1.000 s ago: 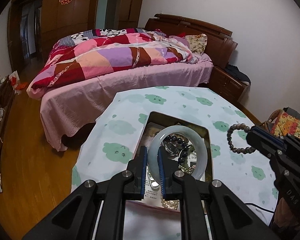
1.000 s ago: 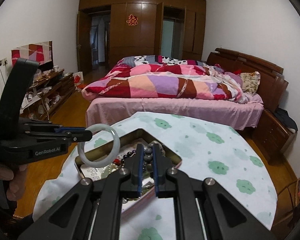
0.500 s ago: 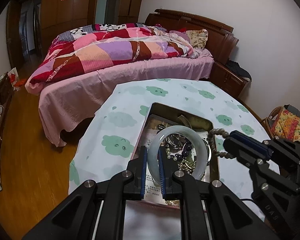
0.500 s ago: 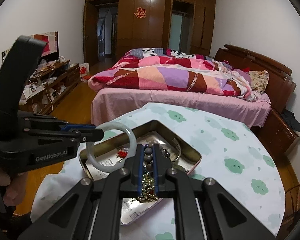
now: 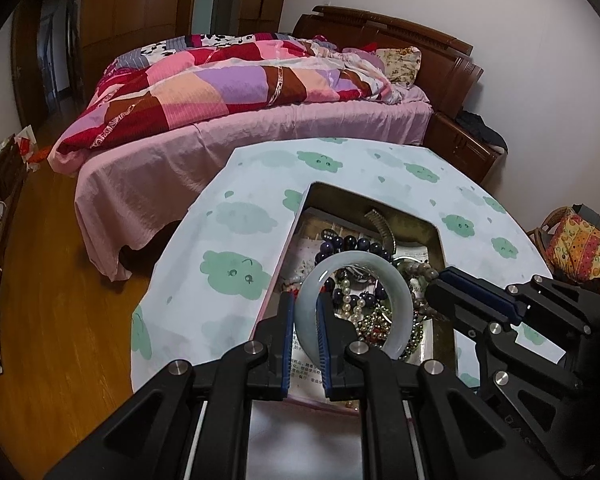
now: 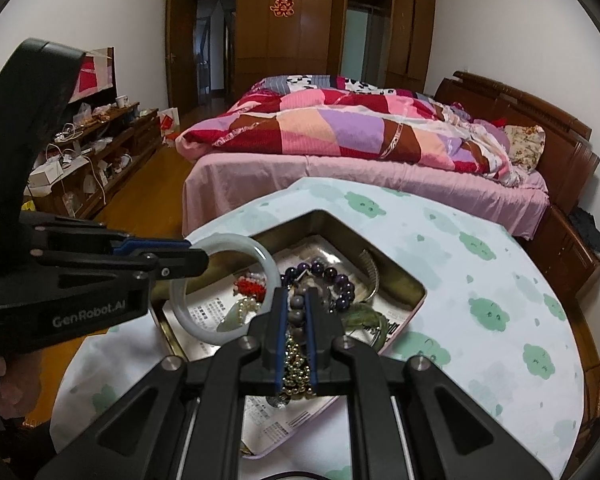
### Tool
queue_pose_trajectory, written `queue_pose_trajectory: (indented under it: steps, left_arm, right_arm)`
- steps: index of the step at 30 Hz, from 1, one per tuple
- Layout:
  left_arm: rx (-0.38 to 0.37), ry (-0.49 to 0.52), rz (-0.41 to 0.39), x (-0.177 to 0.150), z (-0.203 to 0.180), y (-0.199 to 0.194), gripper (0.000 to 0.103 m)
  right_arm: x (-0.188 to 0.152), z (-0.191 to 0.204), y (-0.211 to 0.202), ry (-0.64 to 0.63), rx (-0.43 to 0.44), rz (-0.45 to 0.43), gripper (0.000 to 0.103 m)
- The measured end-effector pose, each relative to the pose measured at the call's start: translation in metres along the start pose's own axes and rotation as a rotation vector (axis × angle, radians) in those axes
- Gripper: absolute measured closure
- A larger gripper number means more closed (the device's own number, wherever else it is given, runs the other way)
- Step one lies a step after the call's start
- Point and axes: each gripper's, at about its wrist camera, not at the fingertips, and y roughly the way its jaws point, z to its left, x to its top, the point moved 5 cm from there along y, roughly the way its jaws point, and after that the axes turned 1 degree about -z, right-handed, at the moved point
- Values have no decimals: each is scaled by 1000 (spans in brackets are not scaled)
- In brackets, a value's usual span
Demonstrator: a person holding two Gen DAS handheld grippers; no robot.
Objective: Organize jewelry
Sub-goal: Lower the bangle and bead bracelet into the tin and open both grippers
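My left gripper [image 5: 305,300] is shut on a pale jade bangle [image 5: 404,292], which stands upright just above the open metal tin [image 5: 340,192]. In the right wrist view the left gripper [image 6: 200,258] comes in from the left with the bangle [image 6: 236,240] over the tin's [image 6: 372,252] left part. My right gripper [image 6: 296,300] is shut on a grey bead bracelet [image 6: 298,302] that hangs over the tin's middle. The right gripper [image 5: 436,284] shows at the tin's right side. A purple bead bracelet [image 6: 332,274], a gold bead chain [image 6: 296,364] and a red beaded piece [image 6: 250,284] lie inside.
The tin sits on a round table under a cloud-print cloth [image 5: 236,264]. A bed with a patchwork quilt [image 5: 260,132] stands close behind the table. A basket with patterned cloth [image 5: 576,240] is at the right, and a cluttered low shelf [image 6: 92,152] lines the left wall.
Both grippers have sunk toward the tin. The right gripper has carried the grey bead bracelet from over the tablecloth to over the tin. The bangle hangs lower over the jewelry.
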Motion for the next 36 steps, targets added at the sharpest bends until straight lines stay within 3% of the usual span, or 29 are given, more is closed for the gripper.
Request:
queue_pose_trajectory:
  steps: [36]
  left_arm:
    - [-15, -9, 74, -14, 6, 28, 92]
  right_arm:
    - [-16, 5, 28, 2, 14, 85, 92]
